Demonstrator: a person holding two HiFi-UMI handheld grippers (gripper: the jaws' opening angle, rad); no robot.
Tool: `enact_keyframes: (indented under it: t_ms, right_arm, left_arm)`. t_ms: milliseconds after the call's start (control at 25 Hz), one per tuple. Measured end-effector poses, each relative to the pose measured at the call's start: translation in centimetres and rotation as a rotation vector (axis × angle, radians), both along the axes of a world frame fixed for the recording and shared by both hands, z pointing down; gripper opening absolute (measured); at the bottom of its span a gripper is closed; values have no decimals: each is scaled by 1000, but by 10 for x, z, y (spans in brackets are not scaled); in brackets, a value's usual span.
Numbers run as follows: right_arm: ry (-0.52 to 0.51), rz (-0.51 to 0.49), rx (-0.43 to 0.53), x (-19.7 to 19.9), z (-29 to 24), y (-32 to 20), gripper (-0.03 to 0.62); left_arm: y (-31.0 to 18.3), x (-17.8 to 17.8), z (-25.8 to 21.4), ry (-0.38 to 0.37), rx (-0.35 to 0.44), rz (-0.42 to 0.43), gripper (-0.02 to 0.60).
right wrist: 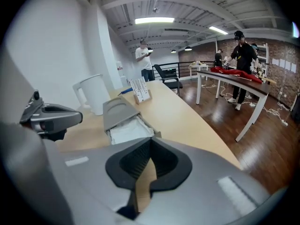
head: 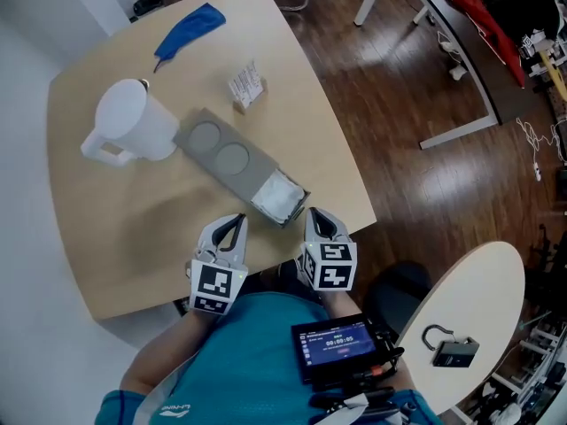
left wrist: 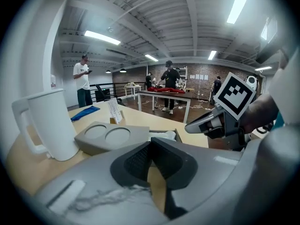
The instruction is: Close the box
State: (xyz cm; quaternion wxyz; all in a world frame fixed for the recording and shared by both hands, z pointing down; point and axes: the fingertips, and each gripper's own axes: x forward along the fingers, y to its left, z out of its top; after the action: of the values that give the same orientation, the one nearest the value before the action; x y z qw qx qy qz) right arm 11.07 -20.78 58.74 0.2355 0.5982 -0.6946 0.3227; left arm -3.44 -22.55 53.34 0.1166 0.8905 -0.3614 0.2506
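Grey oblong slide-lid box (head: 226, 153): axis runs up-left, open end towards tools
Left tool (head: 234, 226): jaws together, empty
Right tool (head: 317, 220): jaws together, empty, nearer

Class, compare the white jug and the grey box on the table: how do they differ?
The jug is white and stands upright; the grey box lies flat and long. The jug has a side handle; the grey box has two round recesses on top. Both rest on the table.
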Motion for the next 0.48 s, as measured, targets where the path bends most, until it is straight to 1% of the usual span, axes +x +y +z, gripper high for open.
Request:
enact_keyframes:
  t_ms: [240,480]
  right_arm:
    - [-17,-2,-105,-6,30,3,-7]
    - [-29,-14,-133,-14,38,-3,-8]
  left_arm:
    - [-3,7,31,-33,-60,56,-6]
    - [-9,3,44,-32,-91,51,-6]
